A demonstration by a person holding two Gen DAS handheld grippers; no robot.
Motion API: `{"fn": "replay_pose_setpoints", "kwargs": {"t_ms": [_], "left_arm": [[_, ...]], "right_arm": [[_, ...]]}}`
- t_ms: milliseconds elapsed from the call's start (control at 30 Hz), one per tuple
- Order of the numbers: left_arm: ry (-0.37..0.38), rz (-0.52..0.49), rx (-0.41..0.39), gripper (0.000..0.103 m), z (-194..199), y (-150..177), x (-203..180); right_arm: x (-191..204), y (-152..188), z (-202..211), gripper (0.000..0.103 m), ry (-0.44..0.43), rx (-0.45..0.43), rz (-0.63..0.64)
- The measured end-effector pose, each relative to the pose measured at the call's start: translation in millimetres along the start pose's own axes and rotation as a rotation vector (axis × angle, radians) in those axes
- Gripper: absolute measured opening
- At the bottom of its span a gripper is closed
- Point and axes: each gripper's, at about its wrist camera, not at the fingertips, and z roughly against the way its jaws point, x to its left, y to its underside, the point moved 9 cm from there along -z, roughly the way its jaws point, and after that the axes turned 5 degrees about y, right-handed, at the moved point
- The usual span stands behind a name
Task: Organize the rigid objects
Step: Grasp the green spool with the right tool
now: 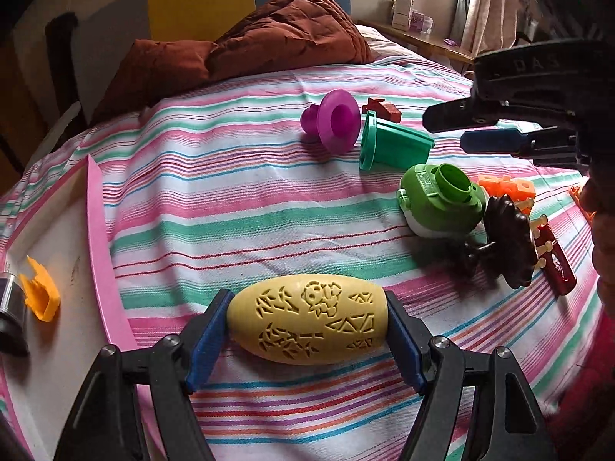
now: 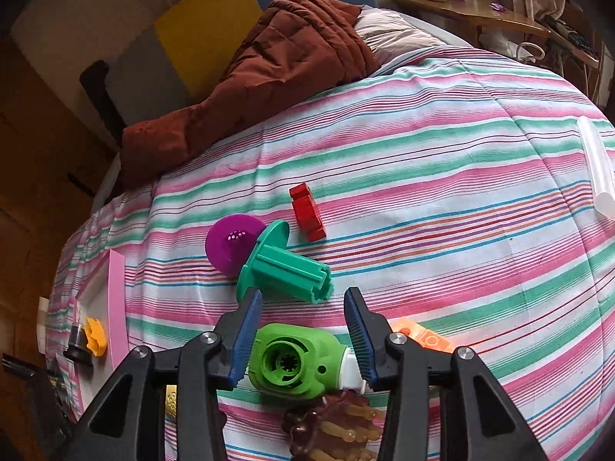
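While the pink tray (image 1: 98, 238) sits at far left on the striped bed (image 1: 230, 199), already holding a small orange piece (image 1: 40, 294) and a dark cylinder (image 1: 11, 307), the left gripper (image 1: 307, 324) has its jaws clamped end to end on the yellow carved barrel (image 1: 307, 319), lifted just above the sheet and near the tray's rim. Likely step: carry it over the pink wall and set it down inside; best to clear the rim first, lower until it rests on the tray floor, then release, since a rounded barrel may roll toward the orange piece. Moving right, the purple funnel piece (image 1: 336, 119), the teal flanged tube (image 1: 392, 146) and a red block (image 1: 382, 107) lie close together on the bed. Next the right gripper (image 2: 303, 345) straddles the green toy body (image 2: 296, 357); its jaws stand apart with the pads not pressing, so nothing is held yet. Its grasp is crowded: the dark brown spiky piece (image 2: 330, 426) touches the green toy from below, and an orange brick (image 2: 423, 336) lies just beside the right finger. A white tube (image 2: 595, 165) lies at far right, well apart.
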Motion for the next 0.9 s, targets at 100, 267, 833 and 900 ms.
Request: {"fn": "replay_pose_setpoints", "kwargs": {"t_ms": [100,267,833,900], "left_arm": [[0.001,-0.004,-0.010,0.076,0.2,-0.8,0.5],[0.003,-0.015,-0.042,0.076,2.4,-0.3,0.9],[-0.007,-0.026,-0.071,0.076,3.1,0.1,-0.7],[0.006,-0.013,-0.060,0.075,5.8,-0.4,-1.7]], "right_arm": [[9.7,-1.5,-8.3,0.048,0.016,0.017,-0.008],[19.7,-11.5,-30.3,0.073,0.065,0.065,-0.038],[24.9,-4.7,-21.7,0.065,0.043,0.032,0.109],[27.0,-3.8,-14.8,0.065,0.044,-0.001,0.141]]}}
